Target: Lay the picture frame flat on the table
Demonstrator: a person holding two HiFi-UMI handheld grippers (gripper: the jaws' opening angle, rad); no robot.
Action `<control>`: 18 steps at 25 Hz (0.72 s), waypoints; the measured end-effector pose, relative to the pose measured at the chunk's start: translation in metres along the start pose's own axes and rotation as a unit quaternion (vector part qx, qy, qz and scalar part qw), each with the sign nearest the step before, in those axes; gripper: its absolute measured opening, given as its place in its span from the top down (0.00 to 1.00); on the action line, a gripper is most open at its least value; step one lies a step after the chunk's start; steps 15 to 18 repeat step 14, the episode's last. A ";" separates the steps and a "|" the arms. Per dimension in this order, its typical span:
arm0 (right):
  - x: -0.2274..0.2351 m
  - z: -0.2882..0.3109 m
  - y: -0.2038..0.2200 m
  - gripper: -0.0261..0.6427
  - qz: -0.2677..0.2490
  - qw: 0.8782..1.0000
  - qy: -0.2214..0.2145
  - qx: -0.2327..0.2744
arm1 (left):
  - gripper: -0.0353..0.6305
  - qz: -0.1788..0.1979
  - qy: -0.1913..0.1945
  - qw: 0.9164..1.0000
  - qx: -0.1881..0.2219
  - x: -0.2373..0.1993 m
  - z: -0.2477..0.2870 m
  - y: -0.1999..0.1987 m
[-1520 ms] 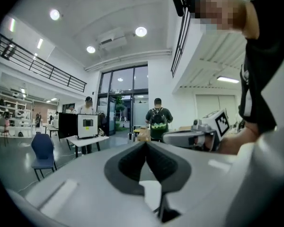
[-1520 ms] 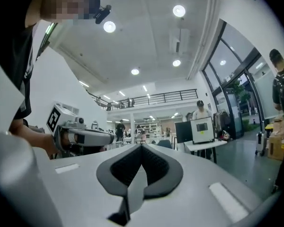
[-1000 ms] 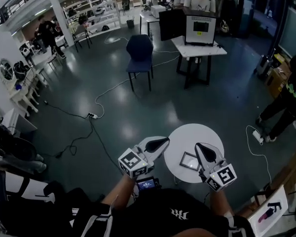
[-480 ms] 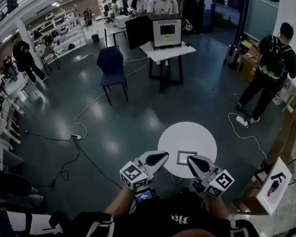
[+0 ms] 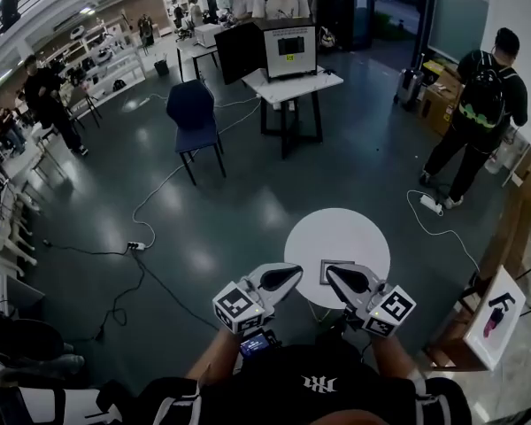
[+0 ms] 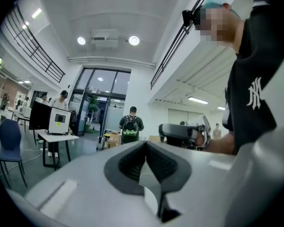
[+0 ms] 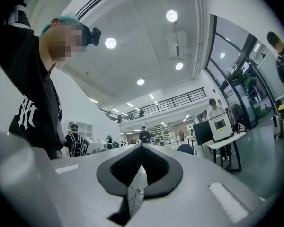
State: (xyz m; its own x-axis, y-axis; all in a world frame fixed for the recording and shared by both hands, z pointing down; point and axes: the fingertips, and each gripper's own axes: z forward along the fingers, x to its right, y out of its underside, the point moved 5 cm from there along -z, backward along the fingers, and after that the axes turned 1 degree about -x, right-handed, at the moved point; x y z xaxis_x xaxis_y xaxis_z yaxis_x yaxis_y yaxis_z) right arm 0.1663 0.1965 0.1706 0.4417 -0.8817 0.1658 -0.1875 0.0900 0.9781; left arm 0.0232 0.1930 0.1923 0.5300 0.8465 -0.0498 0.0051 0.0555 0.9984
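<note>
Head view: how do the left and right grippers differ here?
The left gripper sits at the round table's left edge, mostly over floor; the right gripper is over the table. The left gripper is clear of the picture frame; the right gripper's tip overlaps it in view. Both are shut and empty.

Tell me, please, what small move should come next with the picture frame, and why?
Probably draw both grippers back: the picture frame already seems to lie flat on the round white table, and the left hand-held gripper and right hand-held gripper are shut and empty near it.
</note>
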 end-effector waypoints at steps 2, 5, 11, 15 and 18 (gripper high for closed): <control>-0.001 0.005 0.001 0.96 0.011 1.000 0.001 0.005 | 0.94 0.011 0.008 1.000 -0.009 0.002 -0.002 0.000; -0.006 0.010 0.003 0.96 0.017 1.000 -0.006 0.002 | 0.94 0.004 0.003 1.000 -0.015 -0.002 -0.010 0.004; -0.008 0.016 0.005 0.96 0.015 1.000 0.007 -0.007 | 0.94 -0.003 0.002 1.000 -0.004 -0.007 -0.025 0.003; -0.011 0.020 0.006 0.96 0.020 1.000 0.012 -0.002 | 0.94 0.000 0.018 1.000 -0.004 -0.004 -0.031 0.002; -0.011 0.020 0.006 0.96 0.020 1.000 0.012 -0.002 | 0.94 0.000 0.018 1.000 -0.004 -0.004 -0.031 0.002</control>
